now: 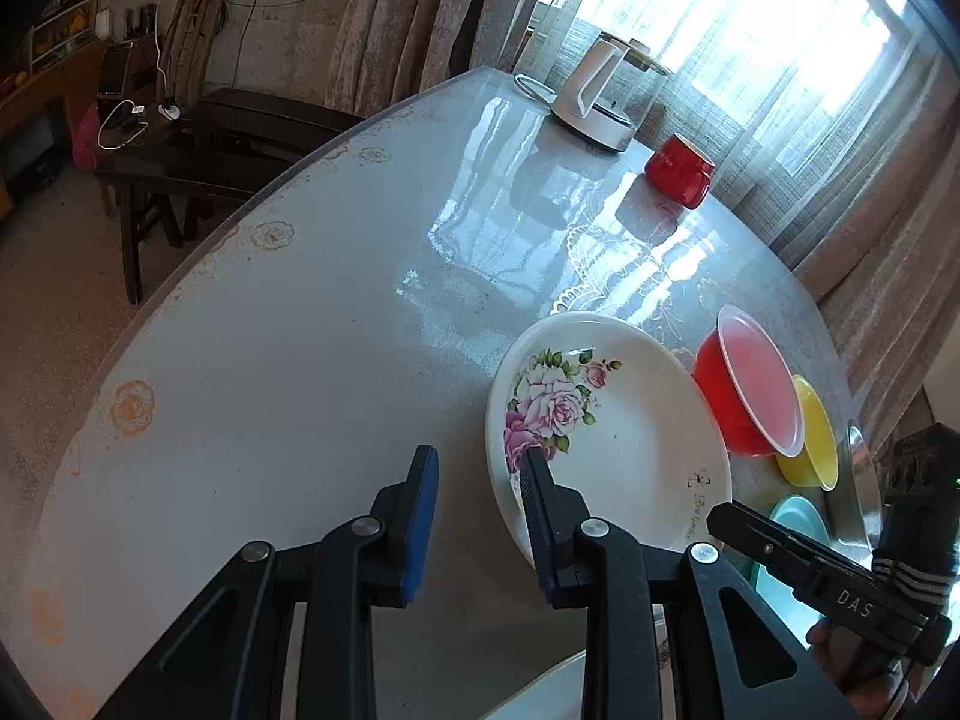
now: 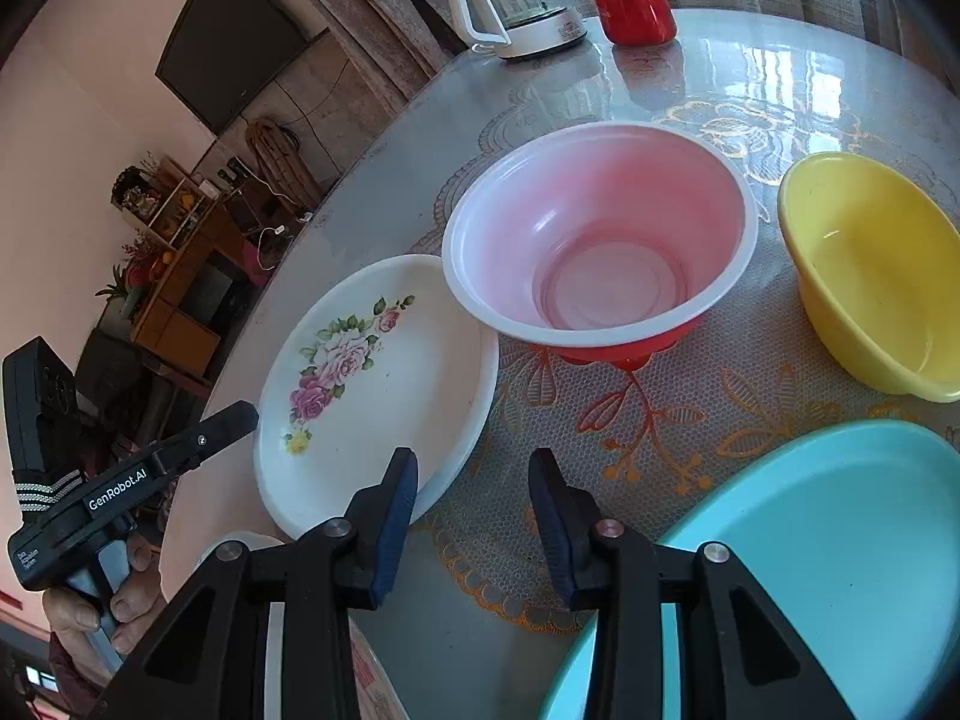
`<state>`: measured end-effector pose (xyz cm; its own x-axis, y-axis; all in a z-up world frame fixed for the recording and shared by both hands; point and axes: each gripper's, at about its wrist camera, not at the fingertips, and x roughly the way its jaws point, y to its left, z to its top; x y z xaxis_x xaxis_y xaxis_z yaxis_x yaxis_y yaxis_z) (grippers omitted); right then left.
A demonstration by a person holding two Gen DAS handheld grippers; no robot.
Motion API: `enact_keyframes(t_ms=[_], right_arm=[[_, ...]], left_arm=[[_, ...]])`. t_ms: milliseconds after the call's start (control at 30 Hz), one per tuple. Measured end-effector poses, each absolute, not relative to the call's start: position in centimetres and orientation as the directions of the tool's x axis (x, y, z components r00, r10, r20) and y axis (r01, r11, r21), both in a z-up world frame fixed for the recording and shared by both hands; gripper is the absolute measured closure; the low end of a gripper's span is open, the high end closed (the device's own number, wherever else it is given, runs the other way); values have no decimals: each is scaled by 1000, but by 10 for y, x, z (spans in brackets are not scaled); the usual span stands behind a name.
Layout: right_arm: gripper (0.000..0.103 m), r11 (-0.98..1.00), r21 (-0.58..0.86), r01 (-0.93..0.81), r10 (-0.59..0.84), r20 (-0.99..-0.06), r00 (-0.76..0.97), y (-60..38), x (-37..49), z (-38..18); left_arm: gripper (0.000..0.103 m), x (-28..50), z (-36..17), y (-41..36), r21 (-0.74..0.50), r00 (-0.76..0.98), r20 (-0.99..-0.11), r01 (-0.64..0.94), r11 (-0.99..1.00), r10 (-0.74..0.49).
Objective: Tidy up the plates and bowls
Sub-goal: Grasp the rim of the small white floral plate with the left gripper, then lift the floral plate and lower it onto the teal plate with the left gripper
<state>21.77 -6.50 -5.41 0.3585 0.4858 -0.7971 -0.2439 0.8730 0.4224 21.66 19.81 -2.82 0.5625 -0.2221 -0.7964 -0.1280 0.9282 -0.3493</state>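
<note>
A white plate with a rose print point(image 1: 624, 432) point(image 2: 372, 384) lies on the round table. To its right stand a red bowl with a white rim point(image 1: 750, 384) point(image 2: 600, 240) and a yellow bowl point(image 1: 813, 435) point(image 2: 870, 276). A light blue plate point(image 1: 792, 519) point(image 2: 810, 552) lies nearest the right gripper. My left gripper point(image 1: 480, 480) is open and empty, its right finger over the white plate's near edge. My right gripper point(image 2: 474, 480) is open and empty above the tablecloth between the white and blue plates.
A white kettle point(image 1: 606, 90) point(image 2: 510, 6) and a red mug point(image 1: 681, 171) point(image 2: 633, 9) stand at the table's far side. A metal dish point(image 1: 861, 486) lies right of the yellow bowl. Another white dish rim point(image 2: 252, 546) shows at the near edge. Dark benches point(image 1: 198, 162) stand left.
</note>
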Motion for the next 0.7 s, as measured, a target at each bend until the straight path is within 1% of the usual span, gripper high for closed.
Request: enact_keyframes(t_ms=[67,100,200,233,267,367,500,700], right_arm=[[68,868,431,-246,494,-796,350,-61,222,-59],[68,867,431,-250,496,-796,346,-59,223,-60],[76,872,413,-265,485,-801,350,-54,227,-60],[80,872,409,-269,484,-803,348,-50,230,-60],[81,873,405,-273,482,-805,345,-48,231,-60],[81,885,367,-285,453,-820,350,-41,233,-56],[81,884,369,-288,458,-810,366,-39,231,-51],[81,876,356,-325,467,-794,389,-36,224,-41]], left_arm=[[75,224,-34,196,-347,545,-806,-122,930,-229],[75,228,-37,194,-347,534,-812,-118,930,-235],[88,236,-39,194,-359,524,-813,-106,927,-255],[90,238,-39,193,-379,517,-810,-98,920,-278],[90,240,-40,193,-380,509,-815,-104,919,-279],[91,238,-37,189,-332,523,-820,-99,938,-235],[91,231,-33,196,-359,544,-801,-104,927,-250],[91,215,-17,193,-308,598,-776,-85,948,-199]])
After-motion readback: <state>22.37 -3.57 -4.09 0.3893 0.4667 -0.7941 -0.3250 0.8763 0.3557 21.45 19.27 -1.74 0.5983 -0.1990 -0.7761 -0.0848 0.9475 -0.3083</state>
